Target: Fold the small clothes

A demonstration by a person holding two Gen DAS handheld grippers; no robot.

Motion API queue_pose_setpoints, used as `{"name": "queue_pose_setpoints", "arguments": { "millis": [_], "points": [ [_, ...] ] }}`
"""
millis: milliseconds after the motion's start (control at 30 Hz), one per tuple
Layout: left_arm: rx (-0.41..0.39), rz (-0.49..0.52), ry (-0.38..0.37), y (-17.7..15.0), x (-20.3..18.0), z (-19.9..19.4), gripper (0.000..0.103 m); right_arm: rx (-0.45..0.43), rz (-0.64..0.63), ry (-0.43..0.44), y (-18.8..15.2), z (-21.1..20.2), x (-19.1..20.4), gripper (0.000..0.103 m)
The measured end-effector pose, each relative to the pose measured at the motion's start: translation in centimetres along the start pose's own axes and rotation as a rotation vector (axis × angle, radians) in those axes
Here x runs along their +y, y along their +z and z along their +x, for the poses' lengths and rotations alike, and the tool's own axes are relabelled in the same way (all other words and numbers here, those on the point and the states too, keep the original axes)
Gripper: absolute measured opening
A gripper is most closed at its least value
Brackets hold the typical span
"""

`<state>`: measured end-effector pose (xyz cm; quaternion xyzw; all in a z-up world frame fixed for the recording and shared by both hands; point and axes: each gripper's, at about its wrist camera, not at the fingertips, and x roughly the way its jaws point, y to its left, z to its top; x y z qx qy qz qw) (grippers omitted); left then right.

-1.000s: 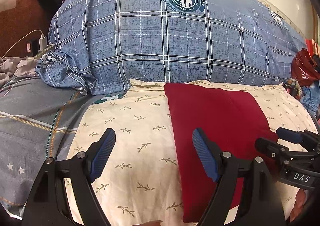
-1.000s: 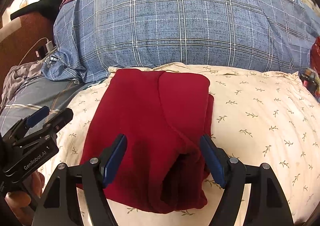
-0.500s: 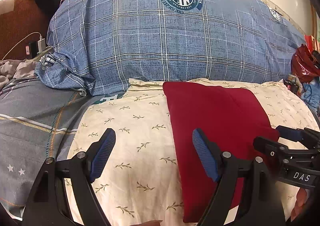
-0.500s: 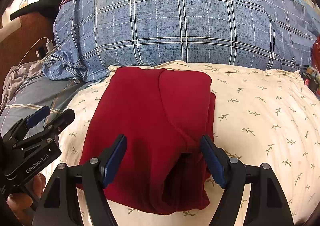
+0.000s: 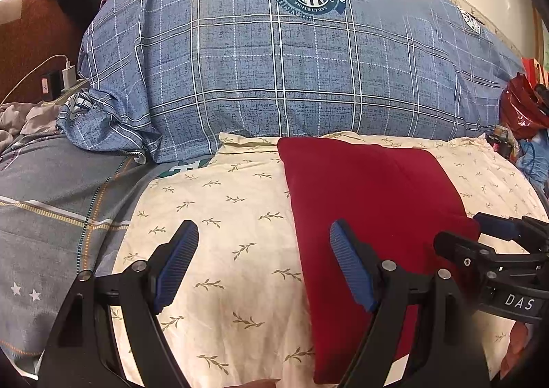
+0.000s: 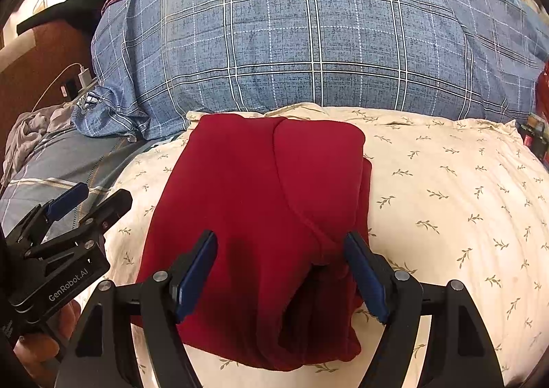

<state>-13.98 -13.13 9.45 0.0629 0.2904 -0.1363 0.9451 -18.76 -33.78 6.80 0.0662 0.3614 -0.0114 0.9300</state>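
Nothing has shifted since a second ago. From the left wrist, the left gripper point(image 5: 264, 261) hangs released over the cream leaf-print pillow point(image 5: 219, 216), beside the folded red garment point(image 5: 370, 196). From the right wrist, the right gripper point(image 6: 281, 274) hangs released, its jaws straddling the garment's near end, below the blue plaid pillow point(image 6: 308, 45).
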Motion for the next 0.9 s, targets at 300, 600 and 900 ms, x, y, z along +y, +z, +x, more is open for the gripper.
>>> {"name": "queue_pose_setpoints", "arguments": {
  "millis": [300,600,900],
  "points": [
    [0.005,-0.006,0.0,0.02,0.06,0.11,0.08,0.002,-0.001,0.0,-0.11,0.13,0.28,0.079],
    [0.013,-0.006,-0.009,-0.05,0.05,0.23,0.08,0.004,0.0,-0.002,-0.13,0.27,0.35,0.08],
    [0.009,-0.004,-0.015,-0.07,0.25,0.25,0.08,0.004,-0.008,-0.003,-0.36,0.15,0.62,0.081]
  ]
}}
